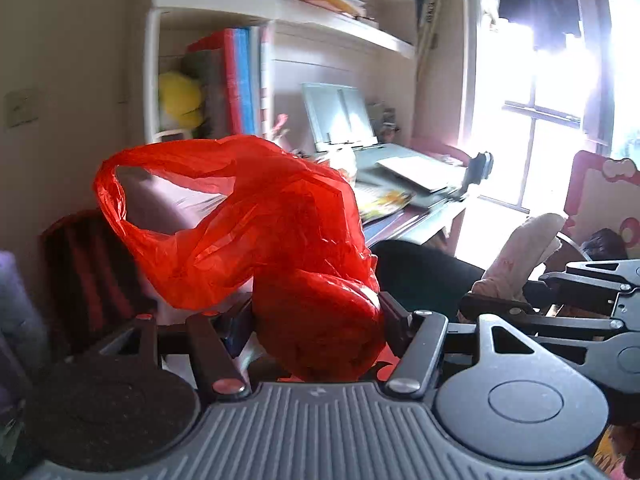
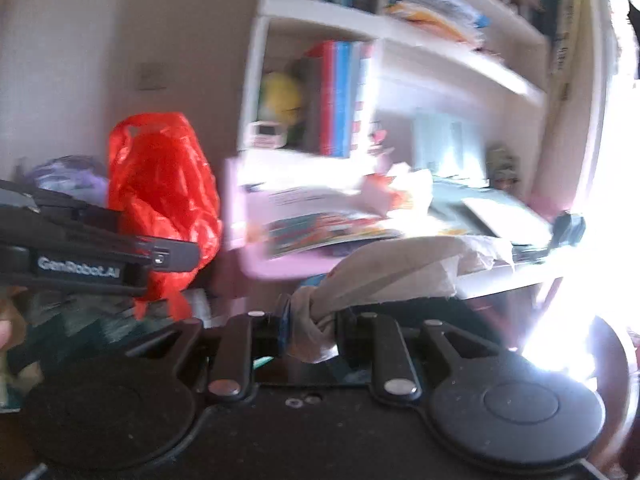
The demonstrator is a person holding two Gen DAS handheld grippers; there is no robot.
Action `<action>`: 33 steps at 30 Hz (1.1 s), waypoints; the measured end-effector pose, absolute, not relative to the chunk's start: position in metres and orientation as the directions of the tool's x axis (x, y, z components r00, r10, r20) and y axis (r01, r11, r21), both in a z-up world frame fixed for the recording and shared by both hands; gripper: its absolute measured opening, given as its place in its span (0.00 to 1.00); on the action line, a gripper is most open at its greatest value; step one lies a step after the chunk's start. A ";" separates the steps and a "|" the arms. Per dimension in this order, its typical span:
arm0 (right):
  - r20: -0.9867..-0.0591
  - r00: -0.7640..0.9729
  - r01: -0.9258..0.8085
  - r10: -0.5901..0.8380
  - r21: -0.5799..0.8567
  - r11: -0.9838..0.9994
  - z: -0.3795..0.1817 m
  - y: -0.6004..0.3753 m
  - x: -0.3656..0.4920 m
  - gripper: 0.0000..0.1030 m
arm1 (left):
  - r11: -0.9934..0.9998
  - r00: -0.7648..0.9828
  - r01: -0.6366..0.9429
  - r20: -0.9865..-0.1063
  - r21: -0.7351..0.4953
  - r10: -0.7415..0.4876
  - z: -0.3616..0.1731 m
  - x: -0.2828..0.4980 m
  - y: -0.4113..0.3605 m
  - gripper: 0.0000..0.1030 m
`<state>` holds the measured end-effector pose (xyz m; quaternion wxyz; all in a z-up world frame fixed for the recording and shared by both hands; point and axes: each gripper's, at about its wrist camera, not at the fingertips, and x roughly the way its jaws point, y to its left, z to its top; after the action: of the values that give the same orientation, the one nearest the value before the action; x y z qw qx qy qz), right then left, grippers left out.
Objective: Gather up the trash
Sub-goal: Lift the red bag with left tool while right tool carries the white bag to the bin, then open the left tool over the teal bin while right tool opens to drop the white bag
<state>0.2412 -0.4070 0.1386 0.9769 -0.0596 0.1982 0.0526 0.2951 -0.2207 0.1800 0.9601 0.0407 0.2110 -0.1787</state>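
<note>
Red plastic bag [image 1: 256,220] is pinched in the left gripper [image 1: 316,320]; the right gripper [image 2: 308,332] clamps crumpled tissue [image 2: 384,268].

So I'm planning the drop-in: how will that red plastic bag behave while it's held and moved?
Probably floppy: the red plastic bag billows and creases above the left gripper, its handle loop sagging open. It looks thin and translucent, so likely light, swaying with motion. The mouth may not stay open unaided.

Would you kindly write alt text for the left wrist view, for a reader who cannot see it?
The left claw grips a crumpled red plastic bag, its handle loop open at left. Behind are a cluttered desk, white bookshelves and a bright window; at right, the right claw holds pale crumpled paper.
</note>
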 end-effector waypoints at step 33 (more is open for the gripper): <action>-0.652 0.758 -0.122 0.005 -0.134 0.984 0.055 -0.471 0.323 0.52 | 0.848 0.672 0.514 -0.676 0.129 -0.304 0.093 0.412 -0.373 0.78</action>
<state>0.3229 -0.4705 0.0547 0.9339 -0.0841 0.3459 0.0340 0.4122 -0.3728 0.0932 0.9008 0.1562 0.3356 -0.2268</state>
